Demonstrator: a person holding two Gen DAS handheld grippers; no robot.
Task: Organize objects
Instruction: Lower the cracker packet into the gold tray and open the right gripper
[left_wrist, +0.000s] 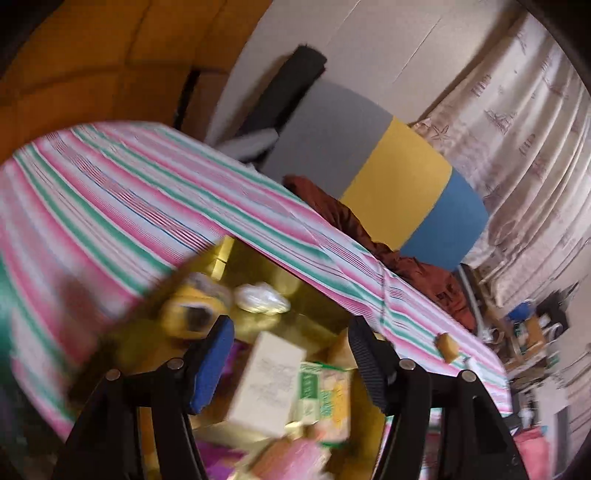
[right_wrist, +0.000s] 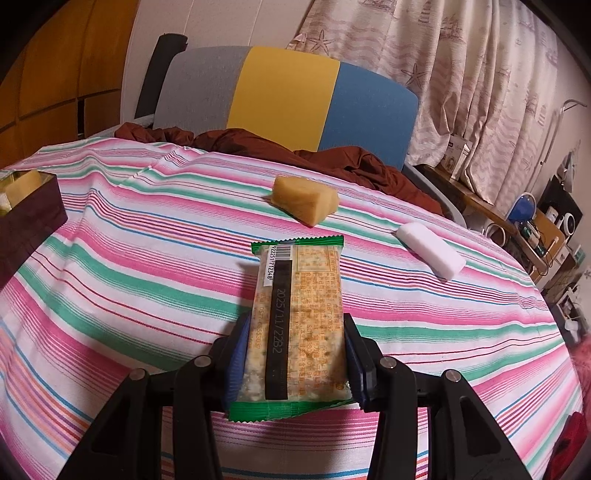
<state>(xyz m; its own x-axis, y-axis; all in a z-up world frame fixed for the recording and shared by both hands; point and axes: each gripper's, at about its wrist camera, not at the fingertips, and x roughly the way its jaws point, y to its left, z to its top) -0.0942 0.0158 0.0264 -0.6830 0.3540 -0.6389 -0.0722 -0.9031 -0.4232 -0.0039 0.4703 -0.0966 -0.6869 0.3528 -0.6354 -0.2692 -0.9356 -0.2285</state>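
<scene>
In the blurred left wrist view my left gripper (left_wrist: 291, 354) hangs open above a box with a gold lining (left_wrist: 255, 266). In the box lie a cream carton (left_wrist: 267, 380), a green and yellow packet (left_wrist: 325, 395), a white wrapped lump (left_wrist: 262, 299) and a yellow item (left_wrist: 195, 310). Neither pad touches any of them. In the right wrist view my right gripper (right_wrist: 295, 354) is shut on a green-edged cracker packet (right_wrist: 299, 325), held just above the striped tablecloth (right_wrist: 147, 258). A yellow wedge (right_wrist: 304, 199) and a white bar (right_wrist: 430, 251) lie further back on the cloth.
The dark box (right_wrist: 29, 218) stands at the table's left edge in the right wrist view. A brown garment (right_wrist: 332, 158) and a grey, yellow and blue chair back (right_wrist: 284, 99) sit behind the table. Cluttered shelves (right_wrist: 535, 229) stand at the right, under curtains.
</scene>
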